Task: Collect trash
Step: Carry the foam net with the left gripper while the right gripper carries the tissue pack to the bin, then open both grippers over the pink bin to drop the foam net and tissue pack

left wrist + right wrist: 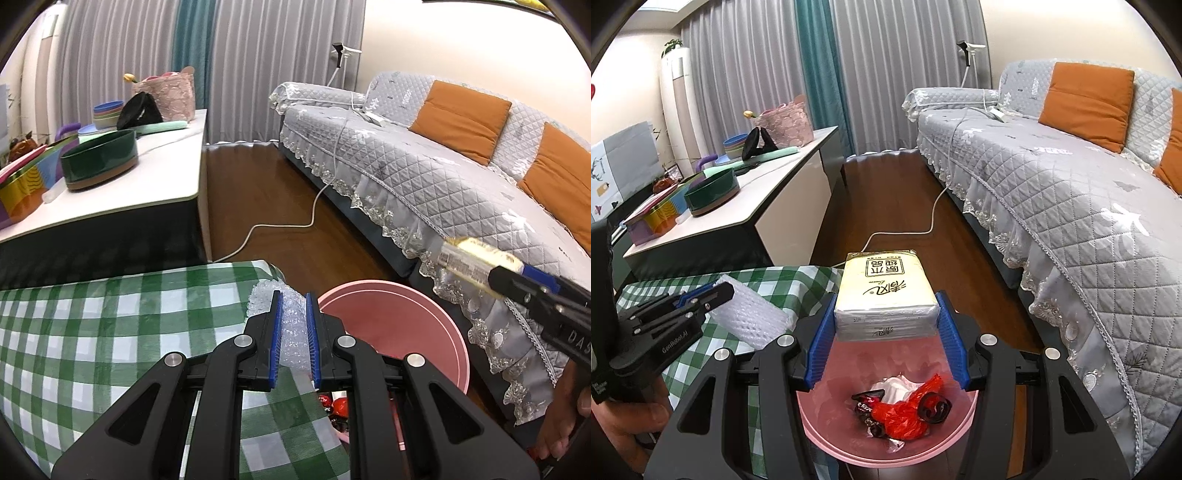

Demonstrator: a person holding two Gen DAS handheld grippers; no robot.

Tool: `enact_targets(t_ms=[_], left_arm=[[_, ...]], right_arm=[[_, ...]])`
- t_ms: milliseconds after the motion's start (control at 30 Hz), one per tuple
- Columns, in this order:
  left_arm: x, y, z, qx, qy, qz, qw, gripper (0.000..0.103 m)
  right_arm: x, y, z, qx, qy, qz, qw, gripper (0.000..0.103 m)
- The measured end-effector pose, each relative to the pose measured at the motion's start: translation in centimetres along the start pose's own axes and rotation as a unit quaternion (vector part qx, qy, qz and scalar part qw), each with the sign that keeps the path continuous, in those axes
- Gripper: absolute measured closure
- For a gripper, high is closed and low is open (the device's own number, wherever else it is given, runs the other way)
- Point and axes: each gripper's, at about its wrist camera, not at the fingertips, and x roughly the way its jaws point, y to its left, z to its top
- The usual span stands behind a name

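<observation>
**Two bits of trash over the pink bin**

I held both above the pink bin (886, 443). My right gripper (886, 325) squeezed the tissue pack (886, 295) by its sides; it looked soft and light. My left gripper (294, 332) pinched the bubble wrap (293, 325), squashy and slippery, near its middle.

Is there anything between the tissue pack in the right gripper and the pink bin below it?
Nothing visible. The tissue pack, held by the right gripper, hangs over the open pink bin. Only red wrappers lie at the bottom.
</observation>
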Motion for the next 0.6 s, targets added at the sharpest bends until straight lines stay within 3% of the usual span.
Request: enact_targets(t_ms=[600], left_arm=[[0.9, -1.7, -0.7, 0.019, 0.010, -0.038, 0.9990, 0.090]], right_arm=[[1.0, -1.0, 0.0, 0.013, 0.007, -0.006, 1.000, 0.050]])
